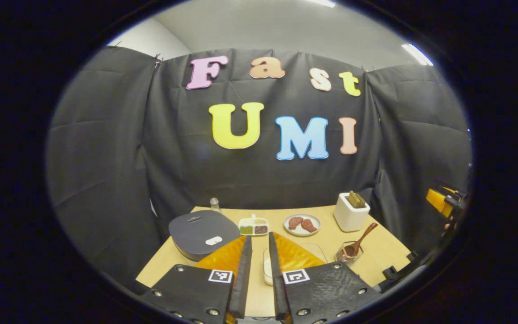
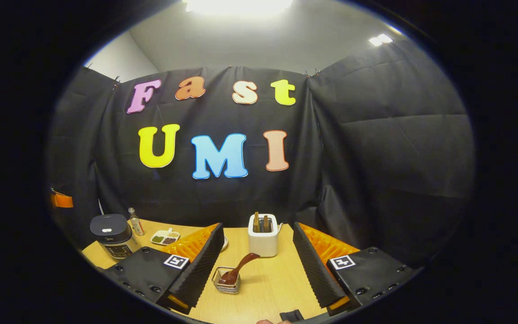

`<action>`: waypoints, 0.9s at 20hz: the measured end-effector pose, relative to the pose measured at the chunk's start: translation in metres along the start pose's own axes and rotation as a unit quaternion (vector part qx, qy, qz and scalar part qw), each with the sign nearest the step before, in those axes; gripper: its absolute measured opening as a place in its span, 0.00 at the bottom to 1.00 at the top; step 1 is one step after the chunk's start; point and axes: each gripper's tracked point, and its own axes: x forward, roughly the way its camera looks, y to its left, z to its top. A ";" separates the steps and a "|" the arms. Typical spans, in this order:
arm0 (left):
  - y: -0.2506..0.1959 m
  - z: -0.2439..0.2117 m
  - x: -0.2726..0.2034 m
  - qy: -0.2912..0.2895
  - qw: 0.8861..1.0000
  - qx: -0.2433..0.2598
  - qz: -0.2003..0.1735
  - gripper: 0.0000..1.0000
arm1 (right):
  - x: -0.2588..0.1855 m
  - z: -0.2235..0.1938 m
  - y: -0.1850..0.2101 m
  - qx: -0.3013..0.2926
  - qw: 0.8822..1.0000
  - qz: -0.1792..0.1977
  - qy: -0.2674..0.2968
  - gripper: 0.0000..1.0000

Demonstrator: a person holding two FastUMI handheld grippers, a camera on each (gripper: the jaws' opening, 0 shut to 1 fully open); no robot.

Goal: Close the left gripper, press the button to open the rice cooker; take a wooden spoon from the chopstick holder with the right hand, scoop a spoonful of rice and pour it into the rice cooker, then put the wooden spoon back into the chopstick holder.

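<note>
Over the bench [image 1: 376, 252], the left gripper [image 1: 259, 265] hangs nearly clenched, a slim gap left, lined up near the rice cooker [image 1: 203, 234] at ten o'clock, its lid down, seemingly to press its button. Right gripper [image 2: 256, 261] is spread wide and empty, framing the wooden spoon [image 2: 238, 267] that leans in its chopstick holder [image 2: 226, 281] at six o'clock, probably for an easy pick.

On my counter [image 1: 376, 252]: a toaster [image 1: 351, 211] holding toast. A divided dish [image 1: 253, 226] sits beside a plate [image 1: 302, 224]. A small bottle [image 1: 215, 204] stands behind.
</note>
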 end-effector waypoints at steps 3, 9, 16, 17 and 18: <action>-0.017 -0.011 0.005 0.031 0.999 -0.014 0.010 0.19 | 0.010 -0.016 -0.007 -0.012 0.999 0.031 0.007 0.98; -0.026 -0.038 0.006 0.072 0.996 -0.016 0.040 0.02 | 0.018 -0.034 -0.015 -0.017 0.998 0.057 0.028 0.98; 0.037 -0.039 0.062 0.084 0.993 -0.088 0.013 0.01 | 0.033 -0.025 -0.002 -0.018 1.000 -0.006 0.023 0.98; 0.050 -0.040 0.070 0.086 0.992 -0.091 0.007 0.02 | 0.035 -0.025 0.004 -0.012 0.999 -0.017 0.026 0.96; 0.065 -0.040 0.078 0.088 0.992 -0.092 0.003 0.01 | 0.036 -0.026 0.010 -0.008 0.999 -0.031 0.027 0.98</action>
